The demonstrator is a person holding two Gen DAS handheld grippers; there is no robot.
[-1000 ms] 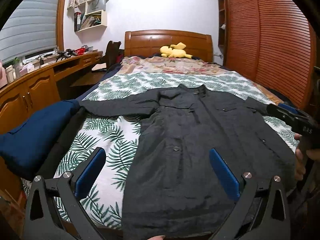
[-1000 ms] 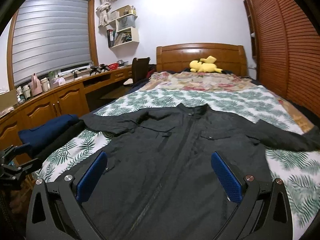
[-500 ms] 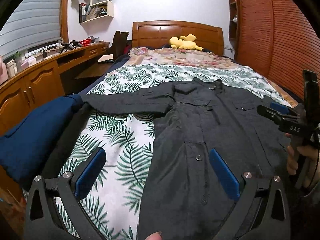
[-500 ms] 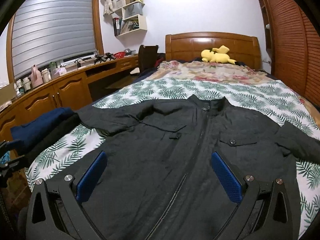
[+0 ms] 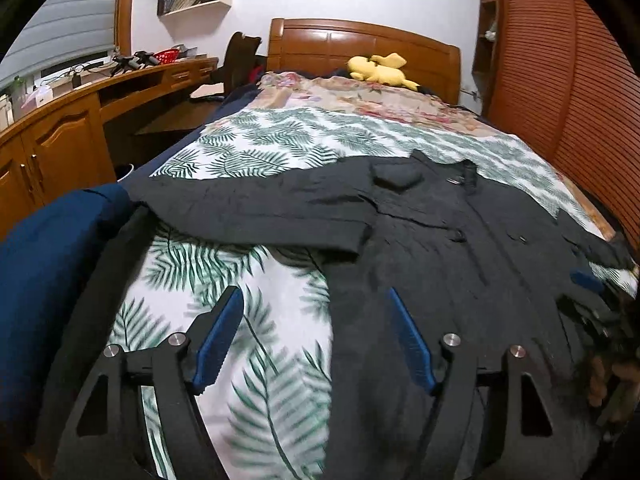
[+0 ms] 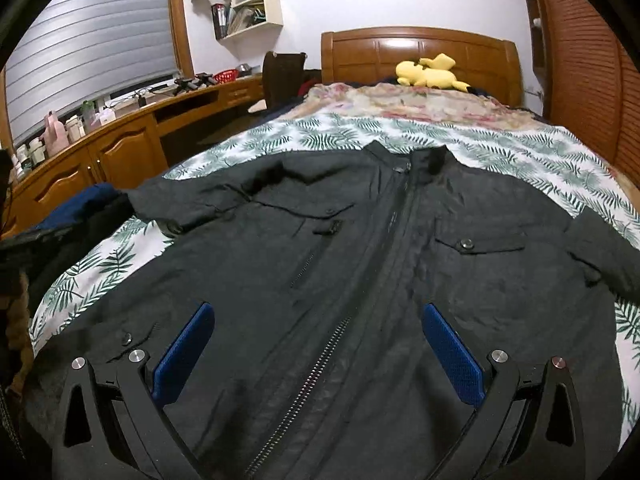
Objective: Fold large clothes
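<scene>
On the bed (image 5: 280,148), over a white cover printed with green palm fronds, a black jacket (image 6: 360,264) lies face up, collar toward the wooden headboard (image 6: 420,52), hem toward the cameras. Front zip runs down its middle; lower part of the zip unfastened, teeth showing. Two buttoned chest pockets, one each side of the zip. One sleeve stretches out sideways across the cover toward a dark blue garment (image 5: 44,280) heaped at the bed's edge, cuff touching or just short of it; cannot tell which. Other sleeve partly visible at the opposite side, bent.

Left gripper (image 5: 314,340): jaws spread wide, nothing between the blue pads (image 5: 216,340). It hovers above the jacket's side edge, one finger over bare leafy cover, the other over black cloth. Contact with fabric not discernible.

Right gripper (image 6: 316,356): jaws likewise spread wide, empty, straddling the zip line low on the jacket front. In the left wrist view it shows at the far edge, blurred, with part of the person's hand (image 5: 608,376) behind it.

Yellow plush toy (image 6: 430,74) sits at the head of the bed on a floral blanket (image 6: 400,104). Wooden desk and cabinets (image 6: 120,152) run along one wall under a blind-covered window (image 6: 92,52); small bottles and clutter on top. Wall shelf (image 6: 248,8) holds books. Louvred wooden wardrobe doors (image 5: 560,80) on the opposite side.
</scene>
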